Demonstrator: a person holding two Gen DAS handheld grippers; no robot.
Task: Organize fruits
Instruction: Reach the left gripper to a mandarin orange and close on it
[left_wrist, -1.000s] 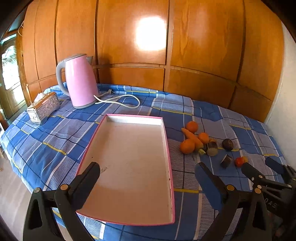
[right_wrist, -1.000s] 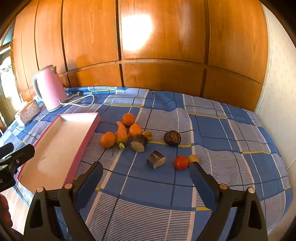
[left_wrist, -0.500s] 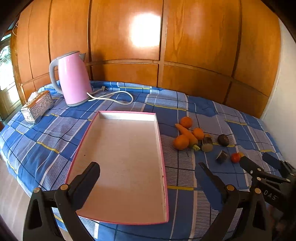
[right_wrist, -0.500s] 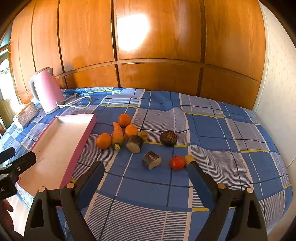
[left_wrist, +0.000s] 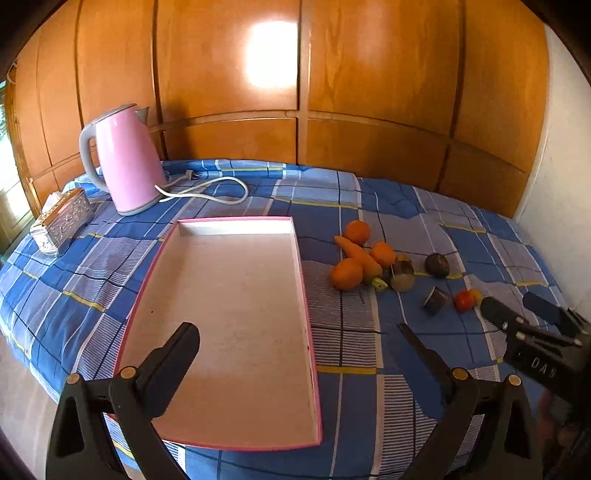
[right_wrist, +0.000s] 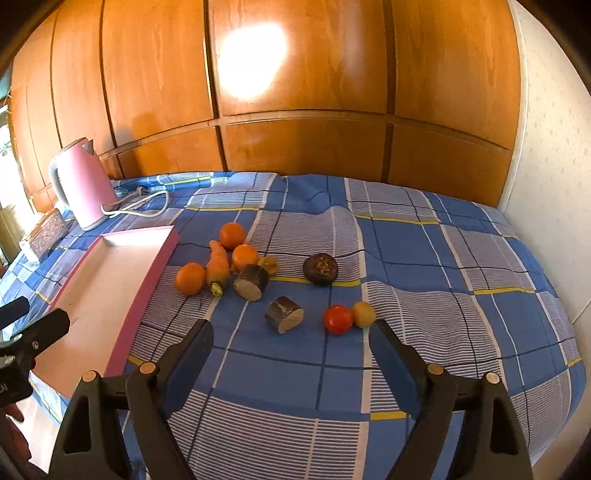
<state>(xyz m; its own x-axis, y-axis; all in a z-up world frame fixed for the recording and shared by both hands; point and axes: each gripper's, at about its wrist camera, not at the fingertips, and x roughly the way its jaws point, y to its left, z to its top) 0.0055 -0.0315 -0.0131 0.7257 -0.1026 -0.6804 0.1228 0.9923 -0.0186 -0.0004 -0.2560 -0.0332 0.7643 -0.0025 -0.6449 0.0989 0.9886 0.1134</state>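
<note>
The fruits lie loose on the blue checked cloth (right_wrist: 424, 251), all ahead of the right gripper (right_wrist: 291, 334), whose jaws stand wide apart and hold nothing. Nearest to those jaws, just ahead of the gap, a red tomato (right_wrist: 338, 319) touches a small yellow fruit (right_wrist: 364, 314), which sits just off the tip of the right-hand finger. A cut dark-skinned chunk (right_wrist: 284, 315) lies beside the tomato, nearer the left-hand finger. Farther ahead sits a second cut chunk (right_wrist: 252, 282), with a round dark fruit (right_wrist: 320, 268) apart to its right. Beyond and left of that chunk cluster three oranges (right_wrist: 190, 278) around a carrot (right_wrist: 217, 266), with a small brownish-yellow fruit (right_wrist: 267, 265) close by.

The pink-rimmed tray (left_wrist: 306, 317) lies directly ahead of the left gripper (left_wrist: 299, 334); its jaws are likewise spread wide and grip nothing, the left-hand finger hanging over the tray's bare floor and the right-hand finger over the cloth outside its rim. The fruit group lies ahead and to the right of those jaws, beside the tray and apart from it.

Far ahead and left of the left jaws stand a pink kettle (left_wrist: 123, 162) with its white cord (left_wrist: 207, 188), and a silver tissue box (left_wrist: 62, 221). Wooden panelling (left_wrist: 332, 74) backs the scene.
</note>
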